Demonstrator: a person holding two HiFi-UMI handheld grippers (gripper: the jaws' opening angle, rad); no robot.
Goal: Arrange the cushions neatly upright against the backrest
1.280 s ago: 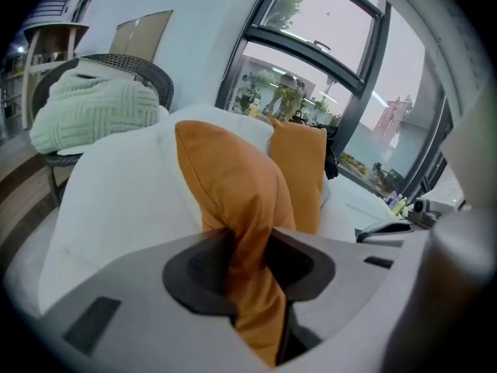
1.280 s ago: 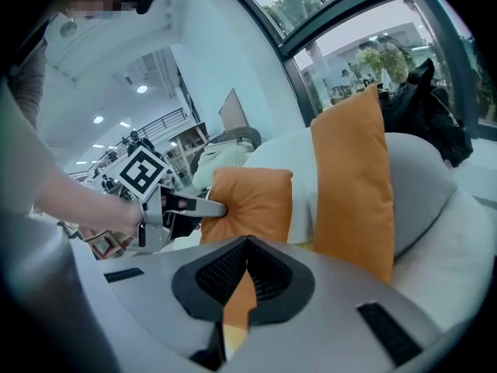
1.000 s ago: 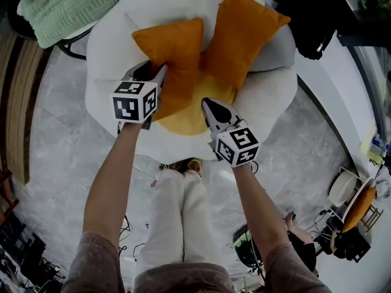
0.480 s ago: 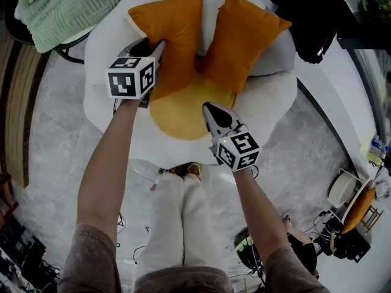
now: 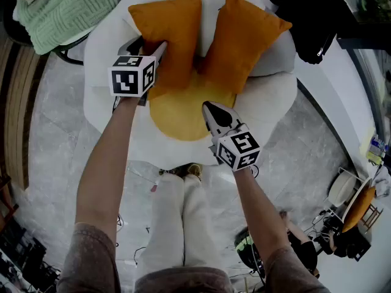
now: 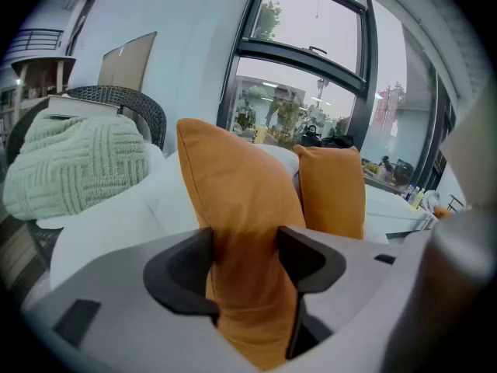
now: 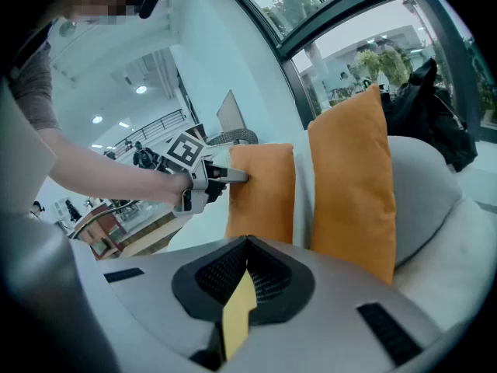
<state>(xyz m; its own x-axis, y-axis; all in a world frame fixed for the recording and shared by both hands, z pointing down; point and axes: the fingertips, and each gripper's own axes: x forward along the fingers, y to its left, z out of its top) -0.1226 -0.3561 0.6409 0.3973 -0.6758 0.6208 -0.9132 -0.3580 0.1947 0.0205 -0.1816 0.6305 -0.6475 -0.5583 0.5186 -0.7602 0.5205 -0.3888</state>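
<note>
Two orange cushions stood on the white chair, both propped against the backrest (image 5: pixel 211 5). The left cushion (image 5: pixel 168 38) stood upright, its long axis running up the backrest. The right cushion (image 5: pixel 241 38) stood just beside it and leaned a little, with a strip of white showing between their tops.

My left claw (image 5: pixel 149 46) was at the left cushion's outer edge. Its jaws were opening, with that edge between them, and the fabric filled the gap and touched both pads. The cushion lay straight ahead of the claw, and its pinched edge ran up and down across the gap. That was the relation I judged the next move to turn on. The claw would have to back out along its own line, away from the backrest, or it could drag the cushion off its lean.

My right claw (image 5: pixel 214 110) hung over the yellow seat (image 5: pixel 183 112), jaws closed on nothing. It was well short of both cushions and nearer the right one. If that cushion needed straightening, I judged the right claw the better placed to do it.

I judged the task close to done: both cushions up, the left one about to be released.
</note>
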